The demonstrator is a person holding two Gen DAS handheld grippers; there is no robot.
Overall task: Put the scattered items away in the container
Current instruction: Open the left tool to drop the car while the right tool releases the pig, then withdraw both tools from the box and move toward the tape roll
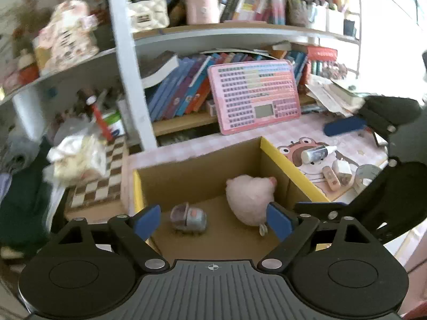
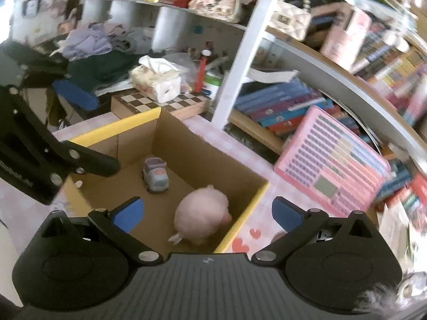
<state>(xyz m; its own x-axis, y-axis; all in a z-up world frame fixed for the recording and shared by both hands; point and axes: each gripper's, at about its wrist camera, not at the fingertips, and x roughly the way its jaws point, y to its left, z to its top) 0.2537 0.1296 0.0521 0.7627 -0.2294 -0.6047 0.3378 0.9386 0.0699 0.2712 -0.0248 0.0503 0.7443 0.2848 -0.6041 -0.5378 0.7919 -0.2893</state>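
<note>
A cardboard box with yellow-edged flaps (image 1: 291, 170) (image 2: 245, 208) stands open on the pink desk mat. Inside lie a fluffy pink plush (image 1: 250, 200) (image 2: 201, 217) and a small grey toy car (image 1: 189, 217) (image 2: 156, 177). My left gripper (image 1: 213, 221) hovers above the box's near side, open, its blue pads empty. My right gripper (image 2: 207, 213) is open and empty too, over the box's right corner. On the mat right of the box lie a white bottle (image 1: 317, 153), a white charger plug (image 1: 343, 170), a small pink item (image 1: 331, 177) and a grey round object (image 1: 367, 174).
A pink keyboard toy (image 1: 253, 98) (image 2: 331, 168) leans against the bookshelf behind the box. A chessboard (image 1: 106, 176) (image 2: 160, 104) with a tissue box (image 2: 157, 80) on it sits left of the box. Clothes pile up at the far left.
</note>
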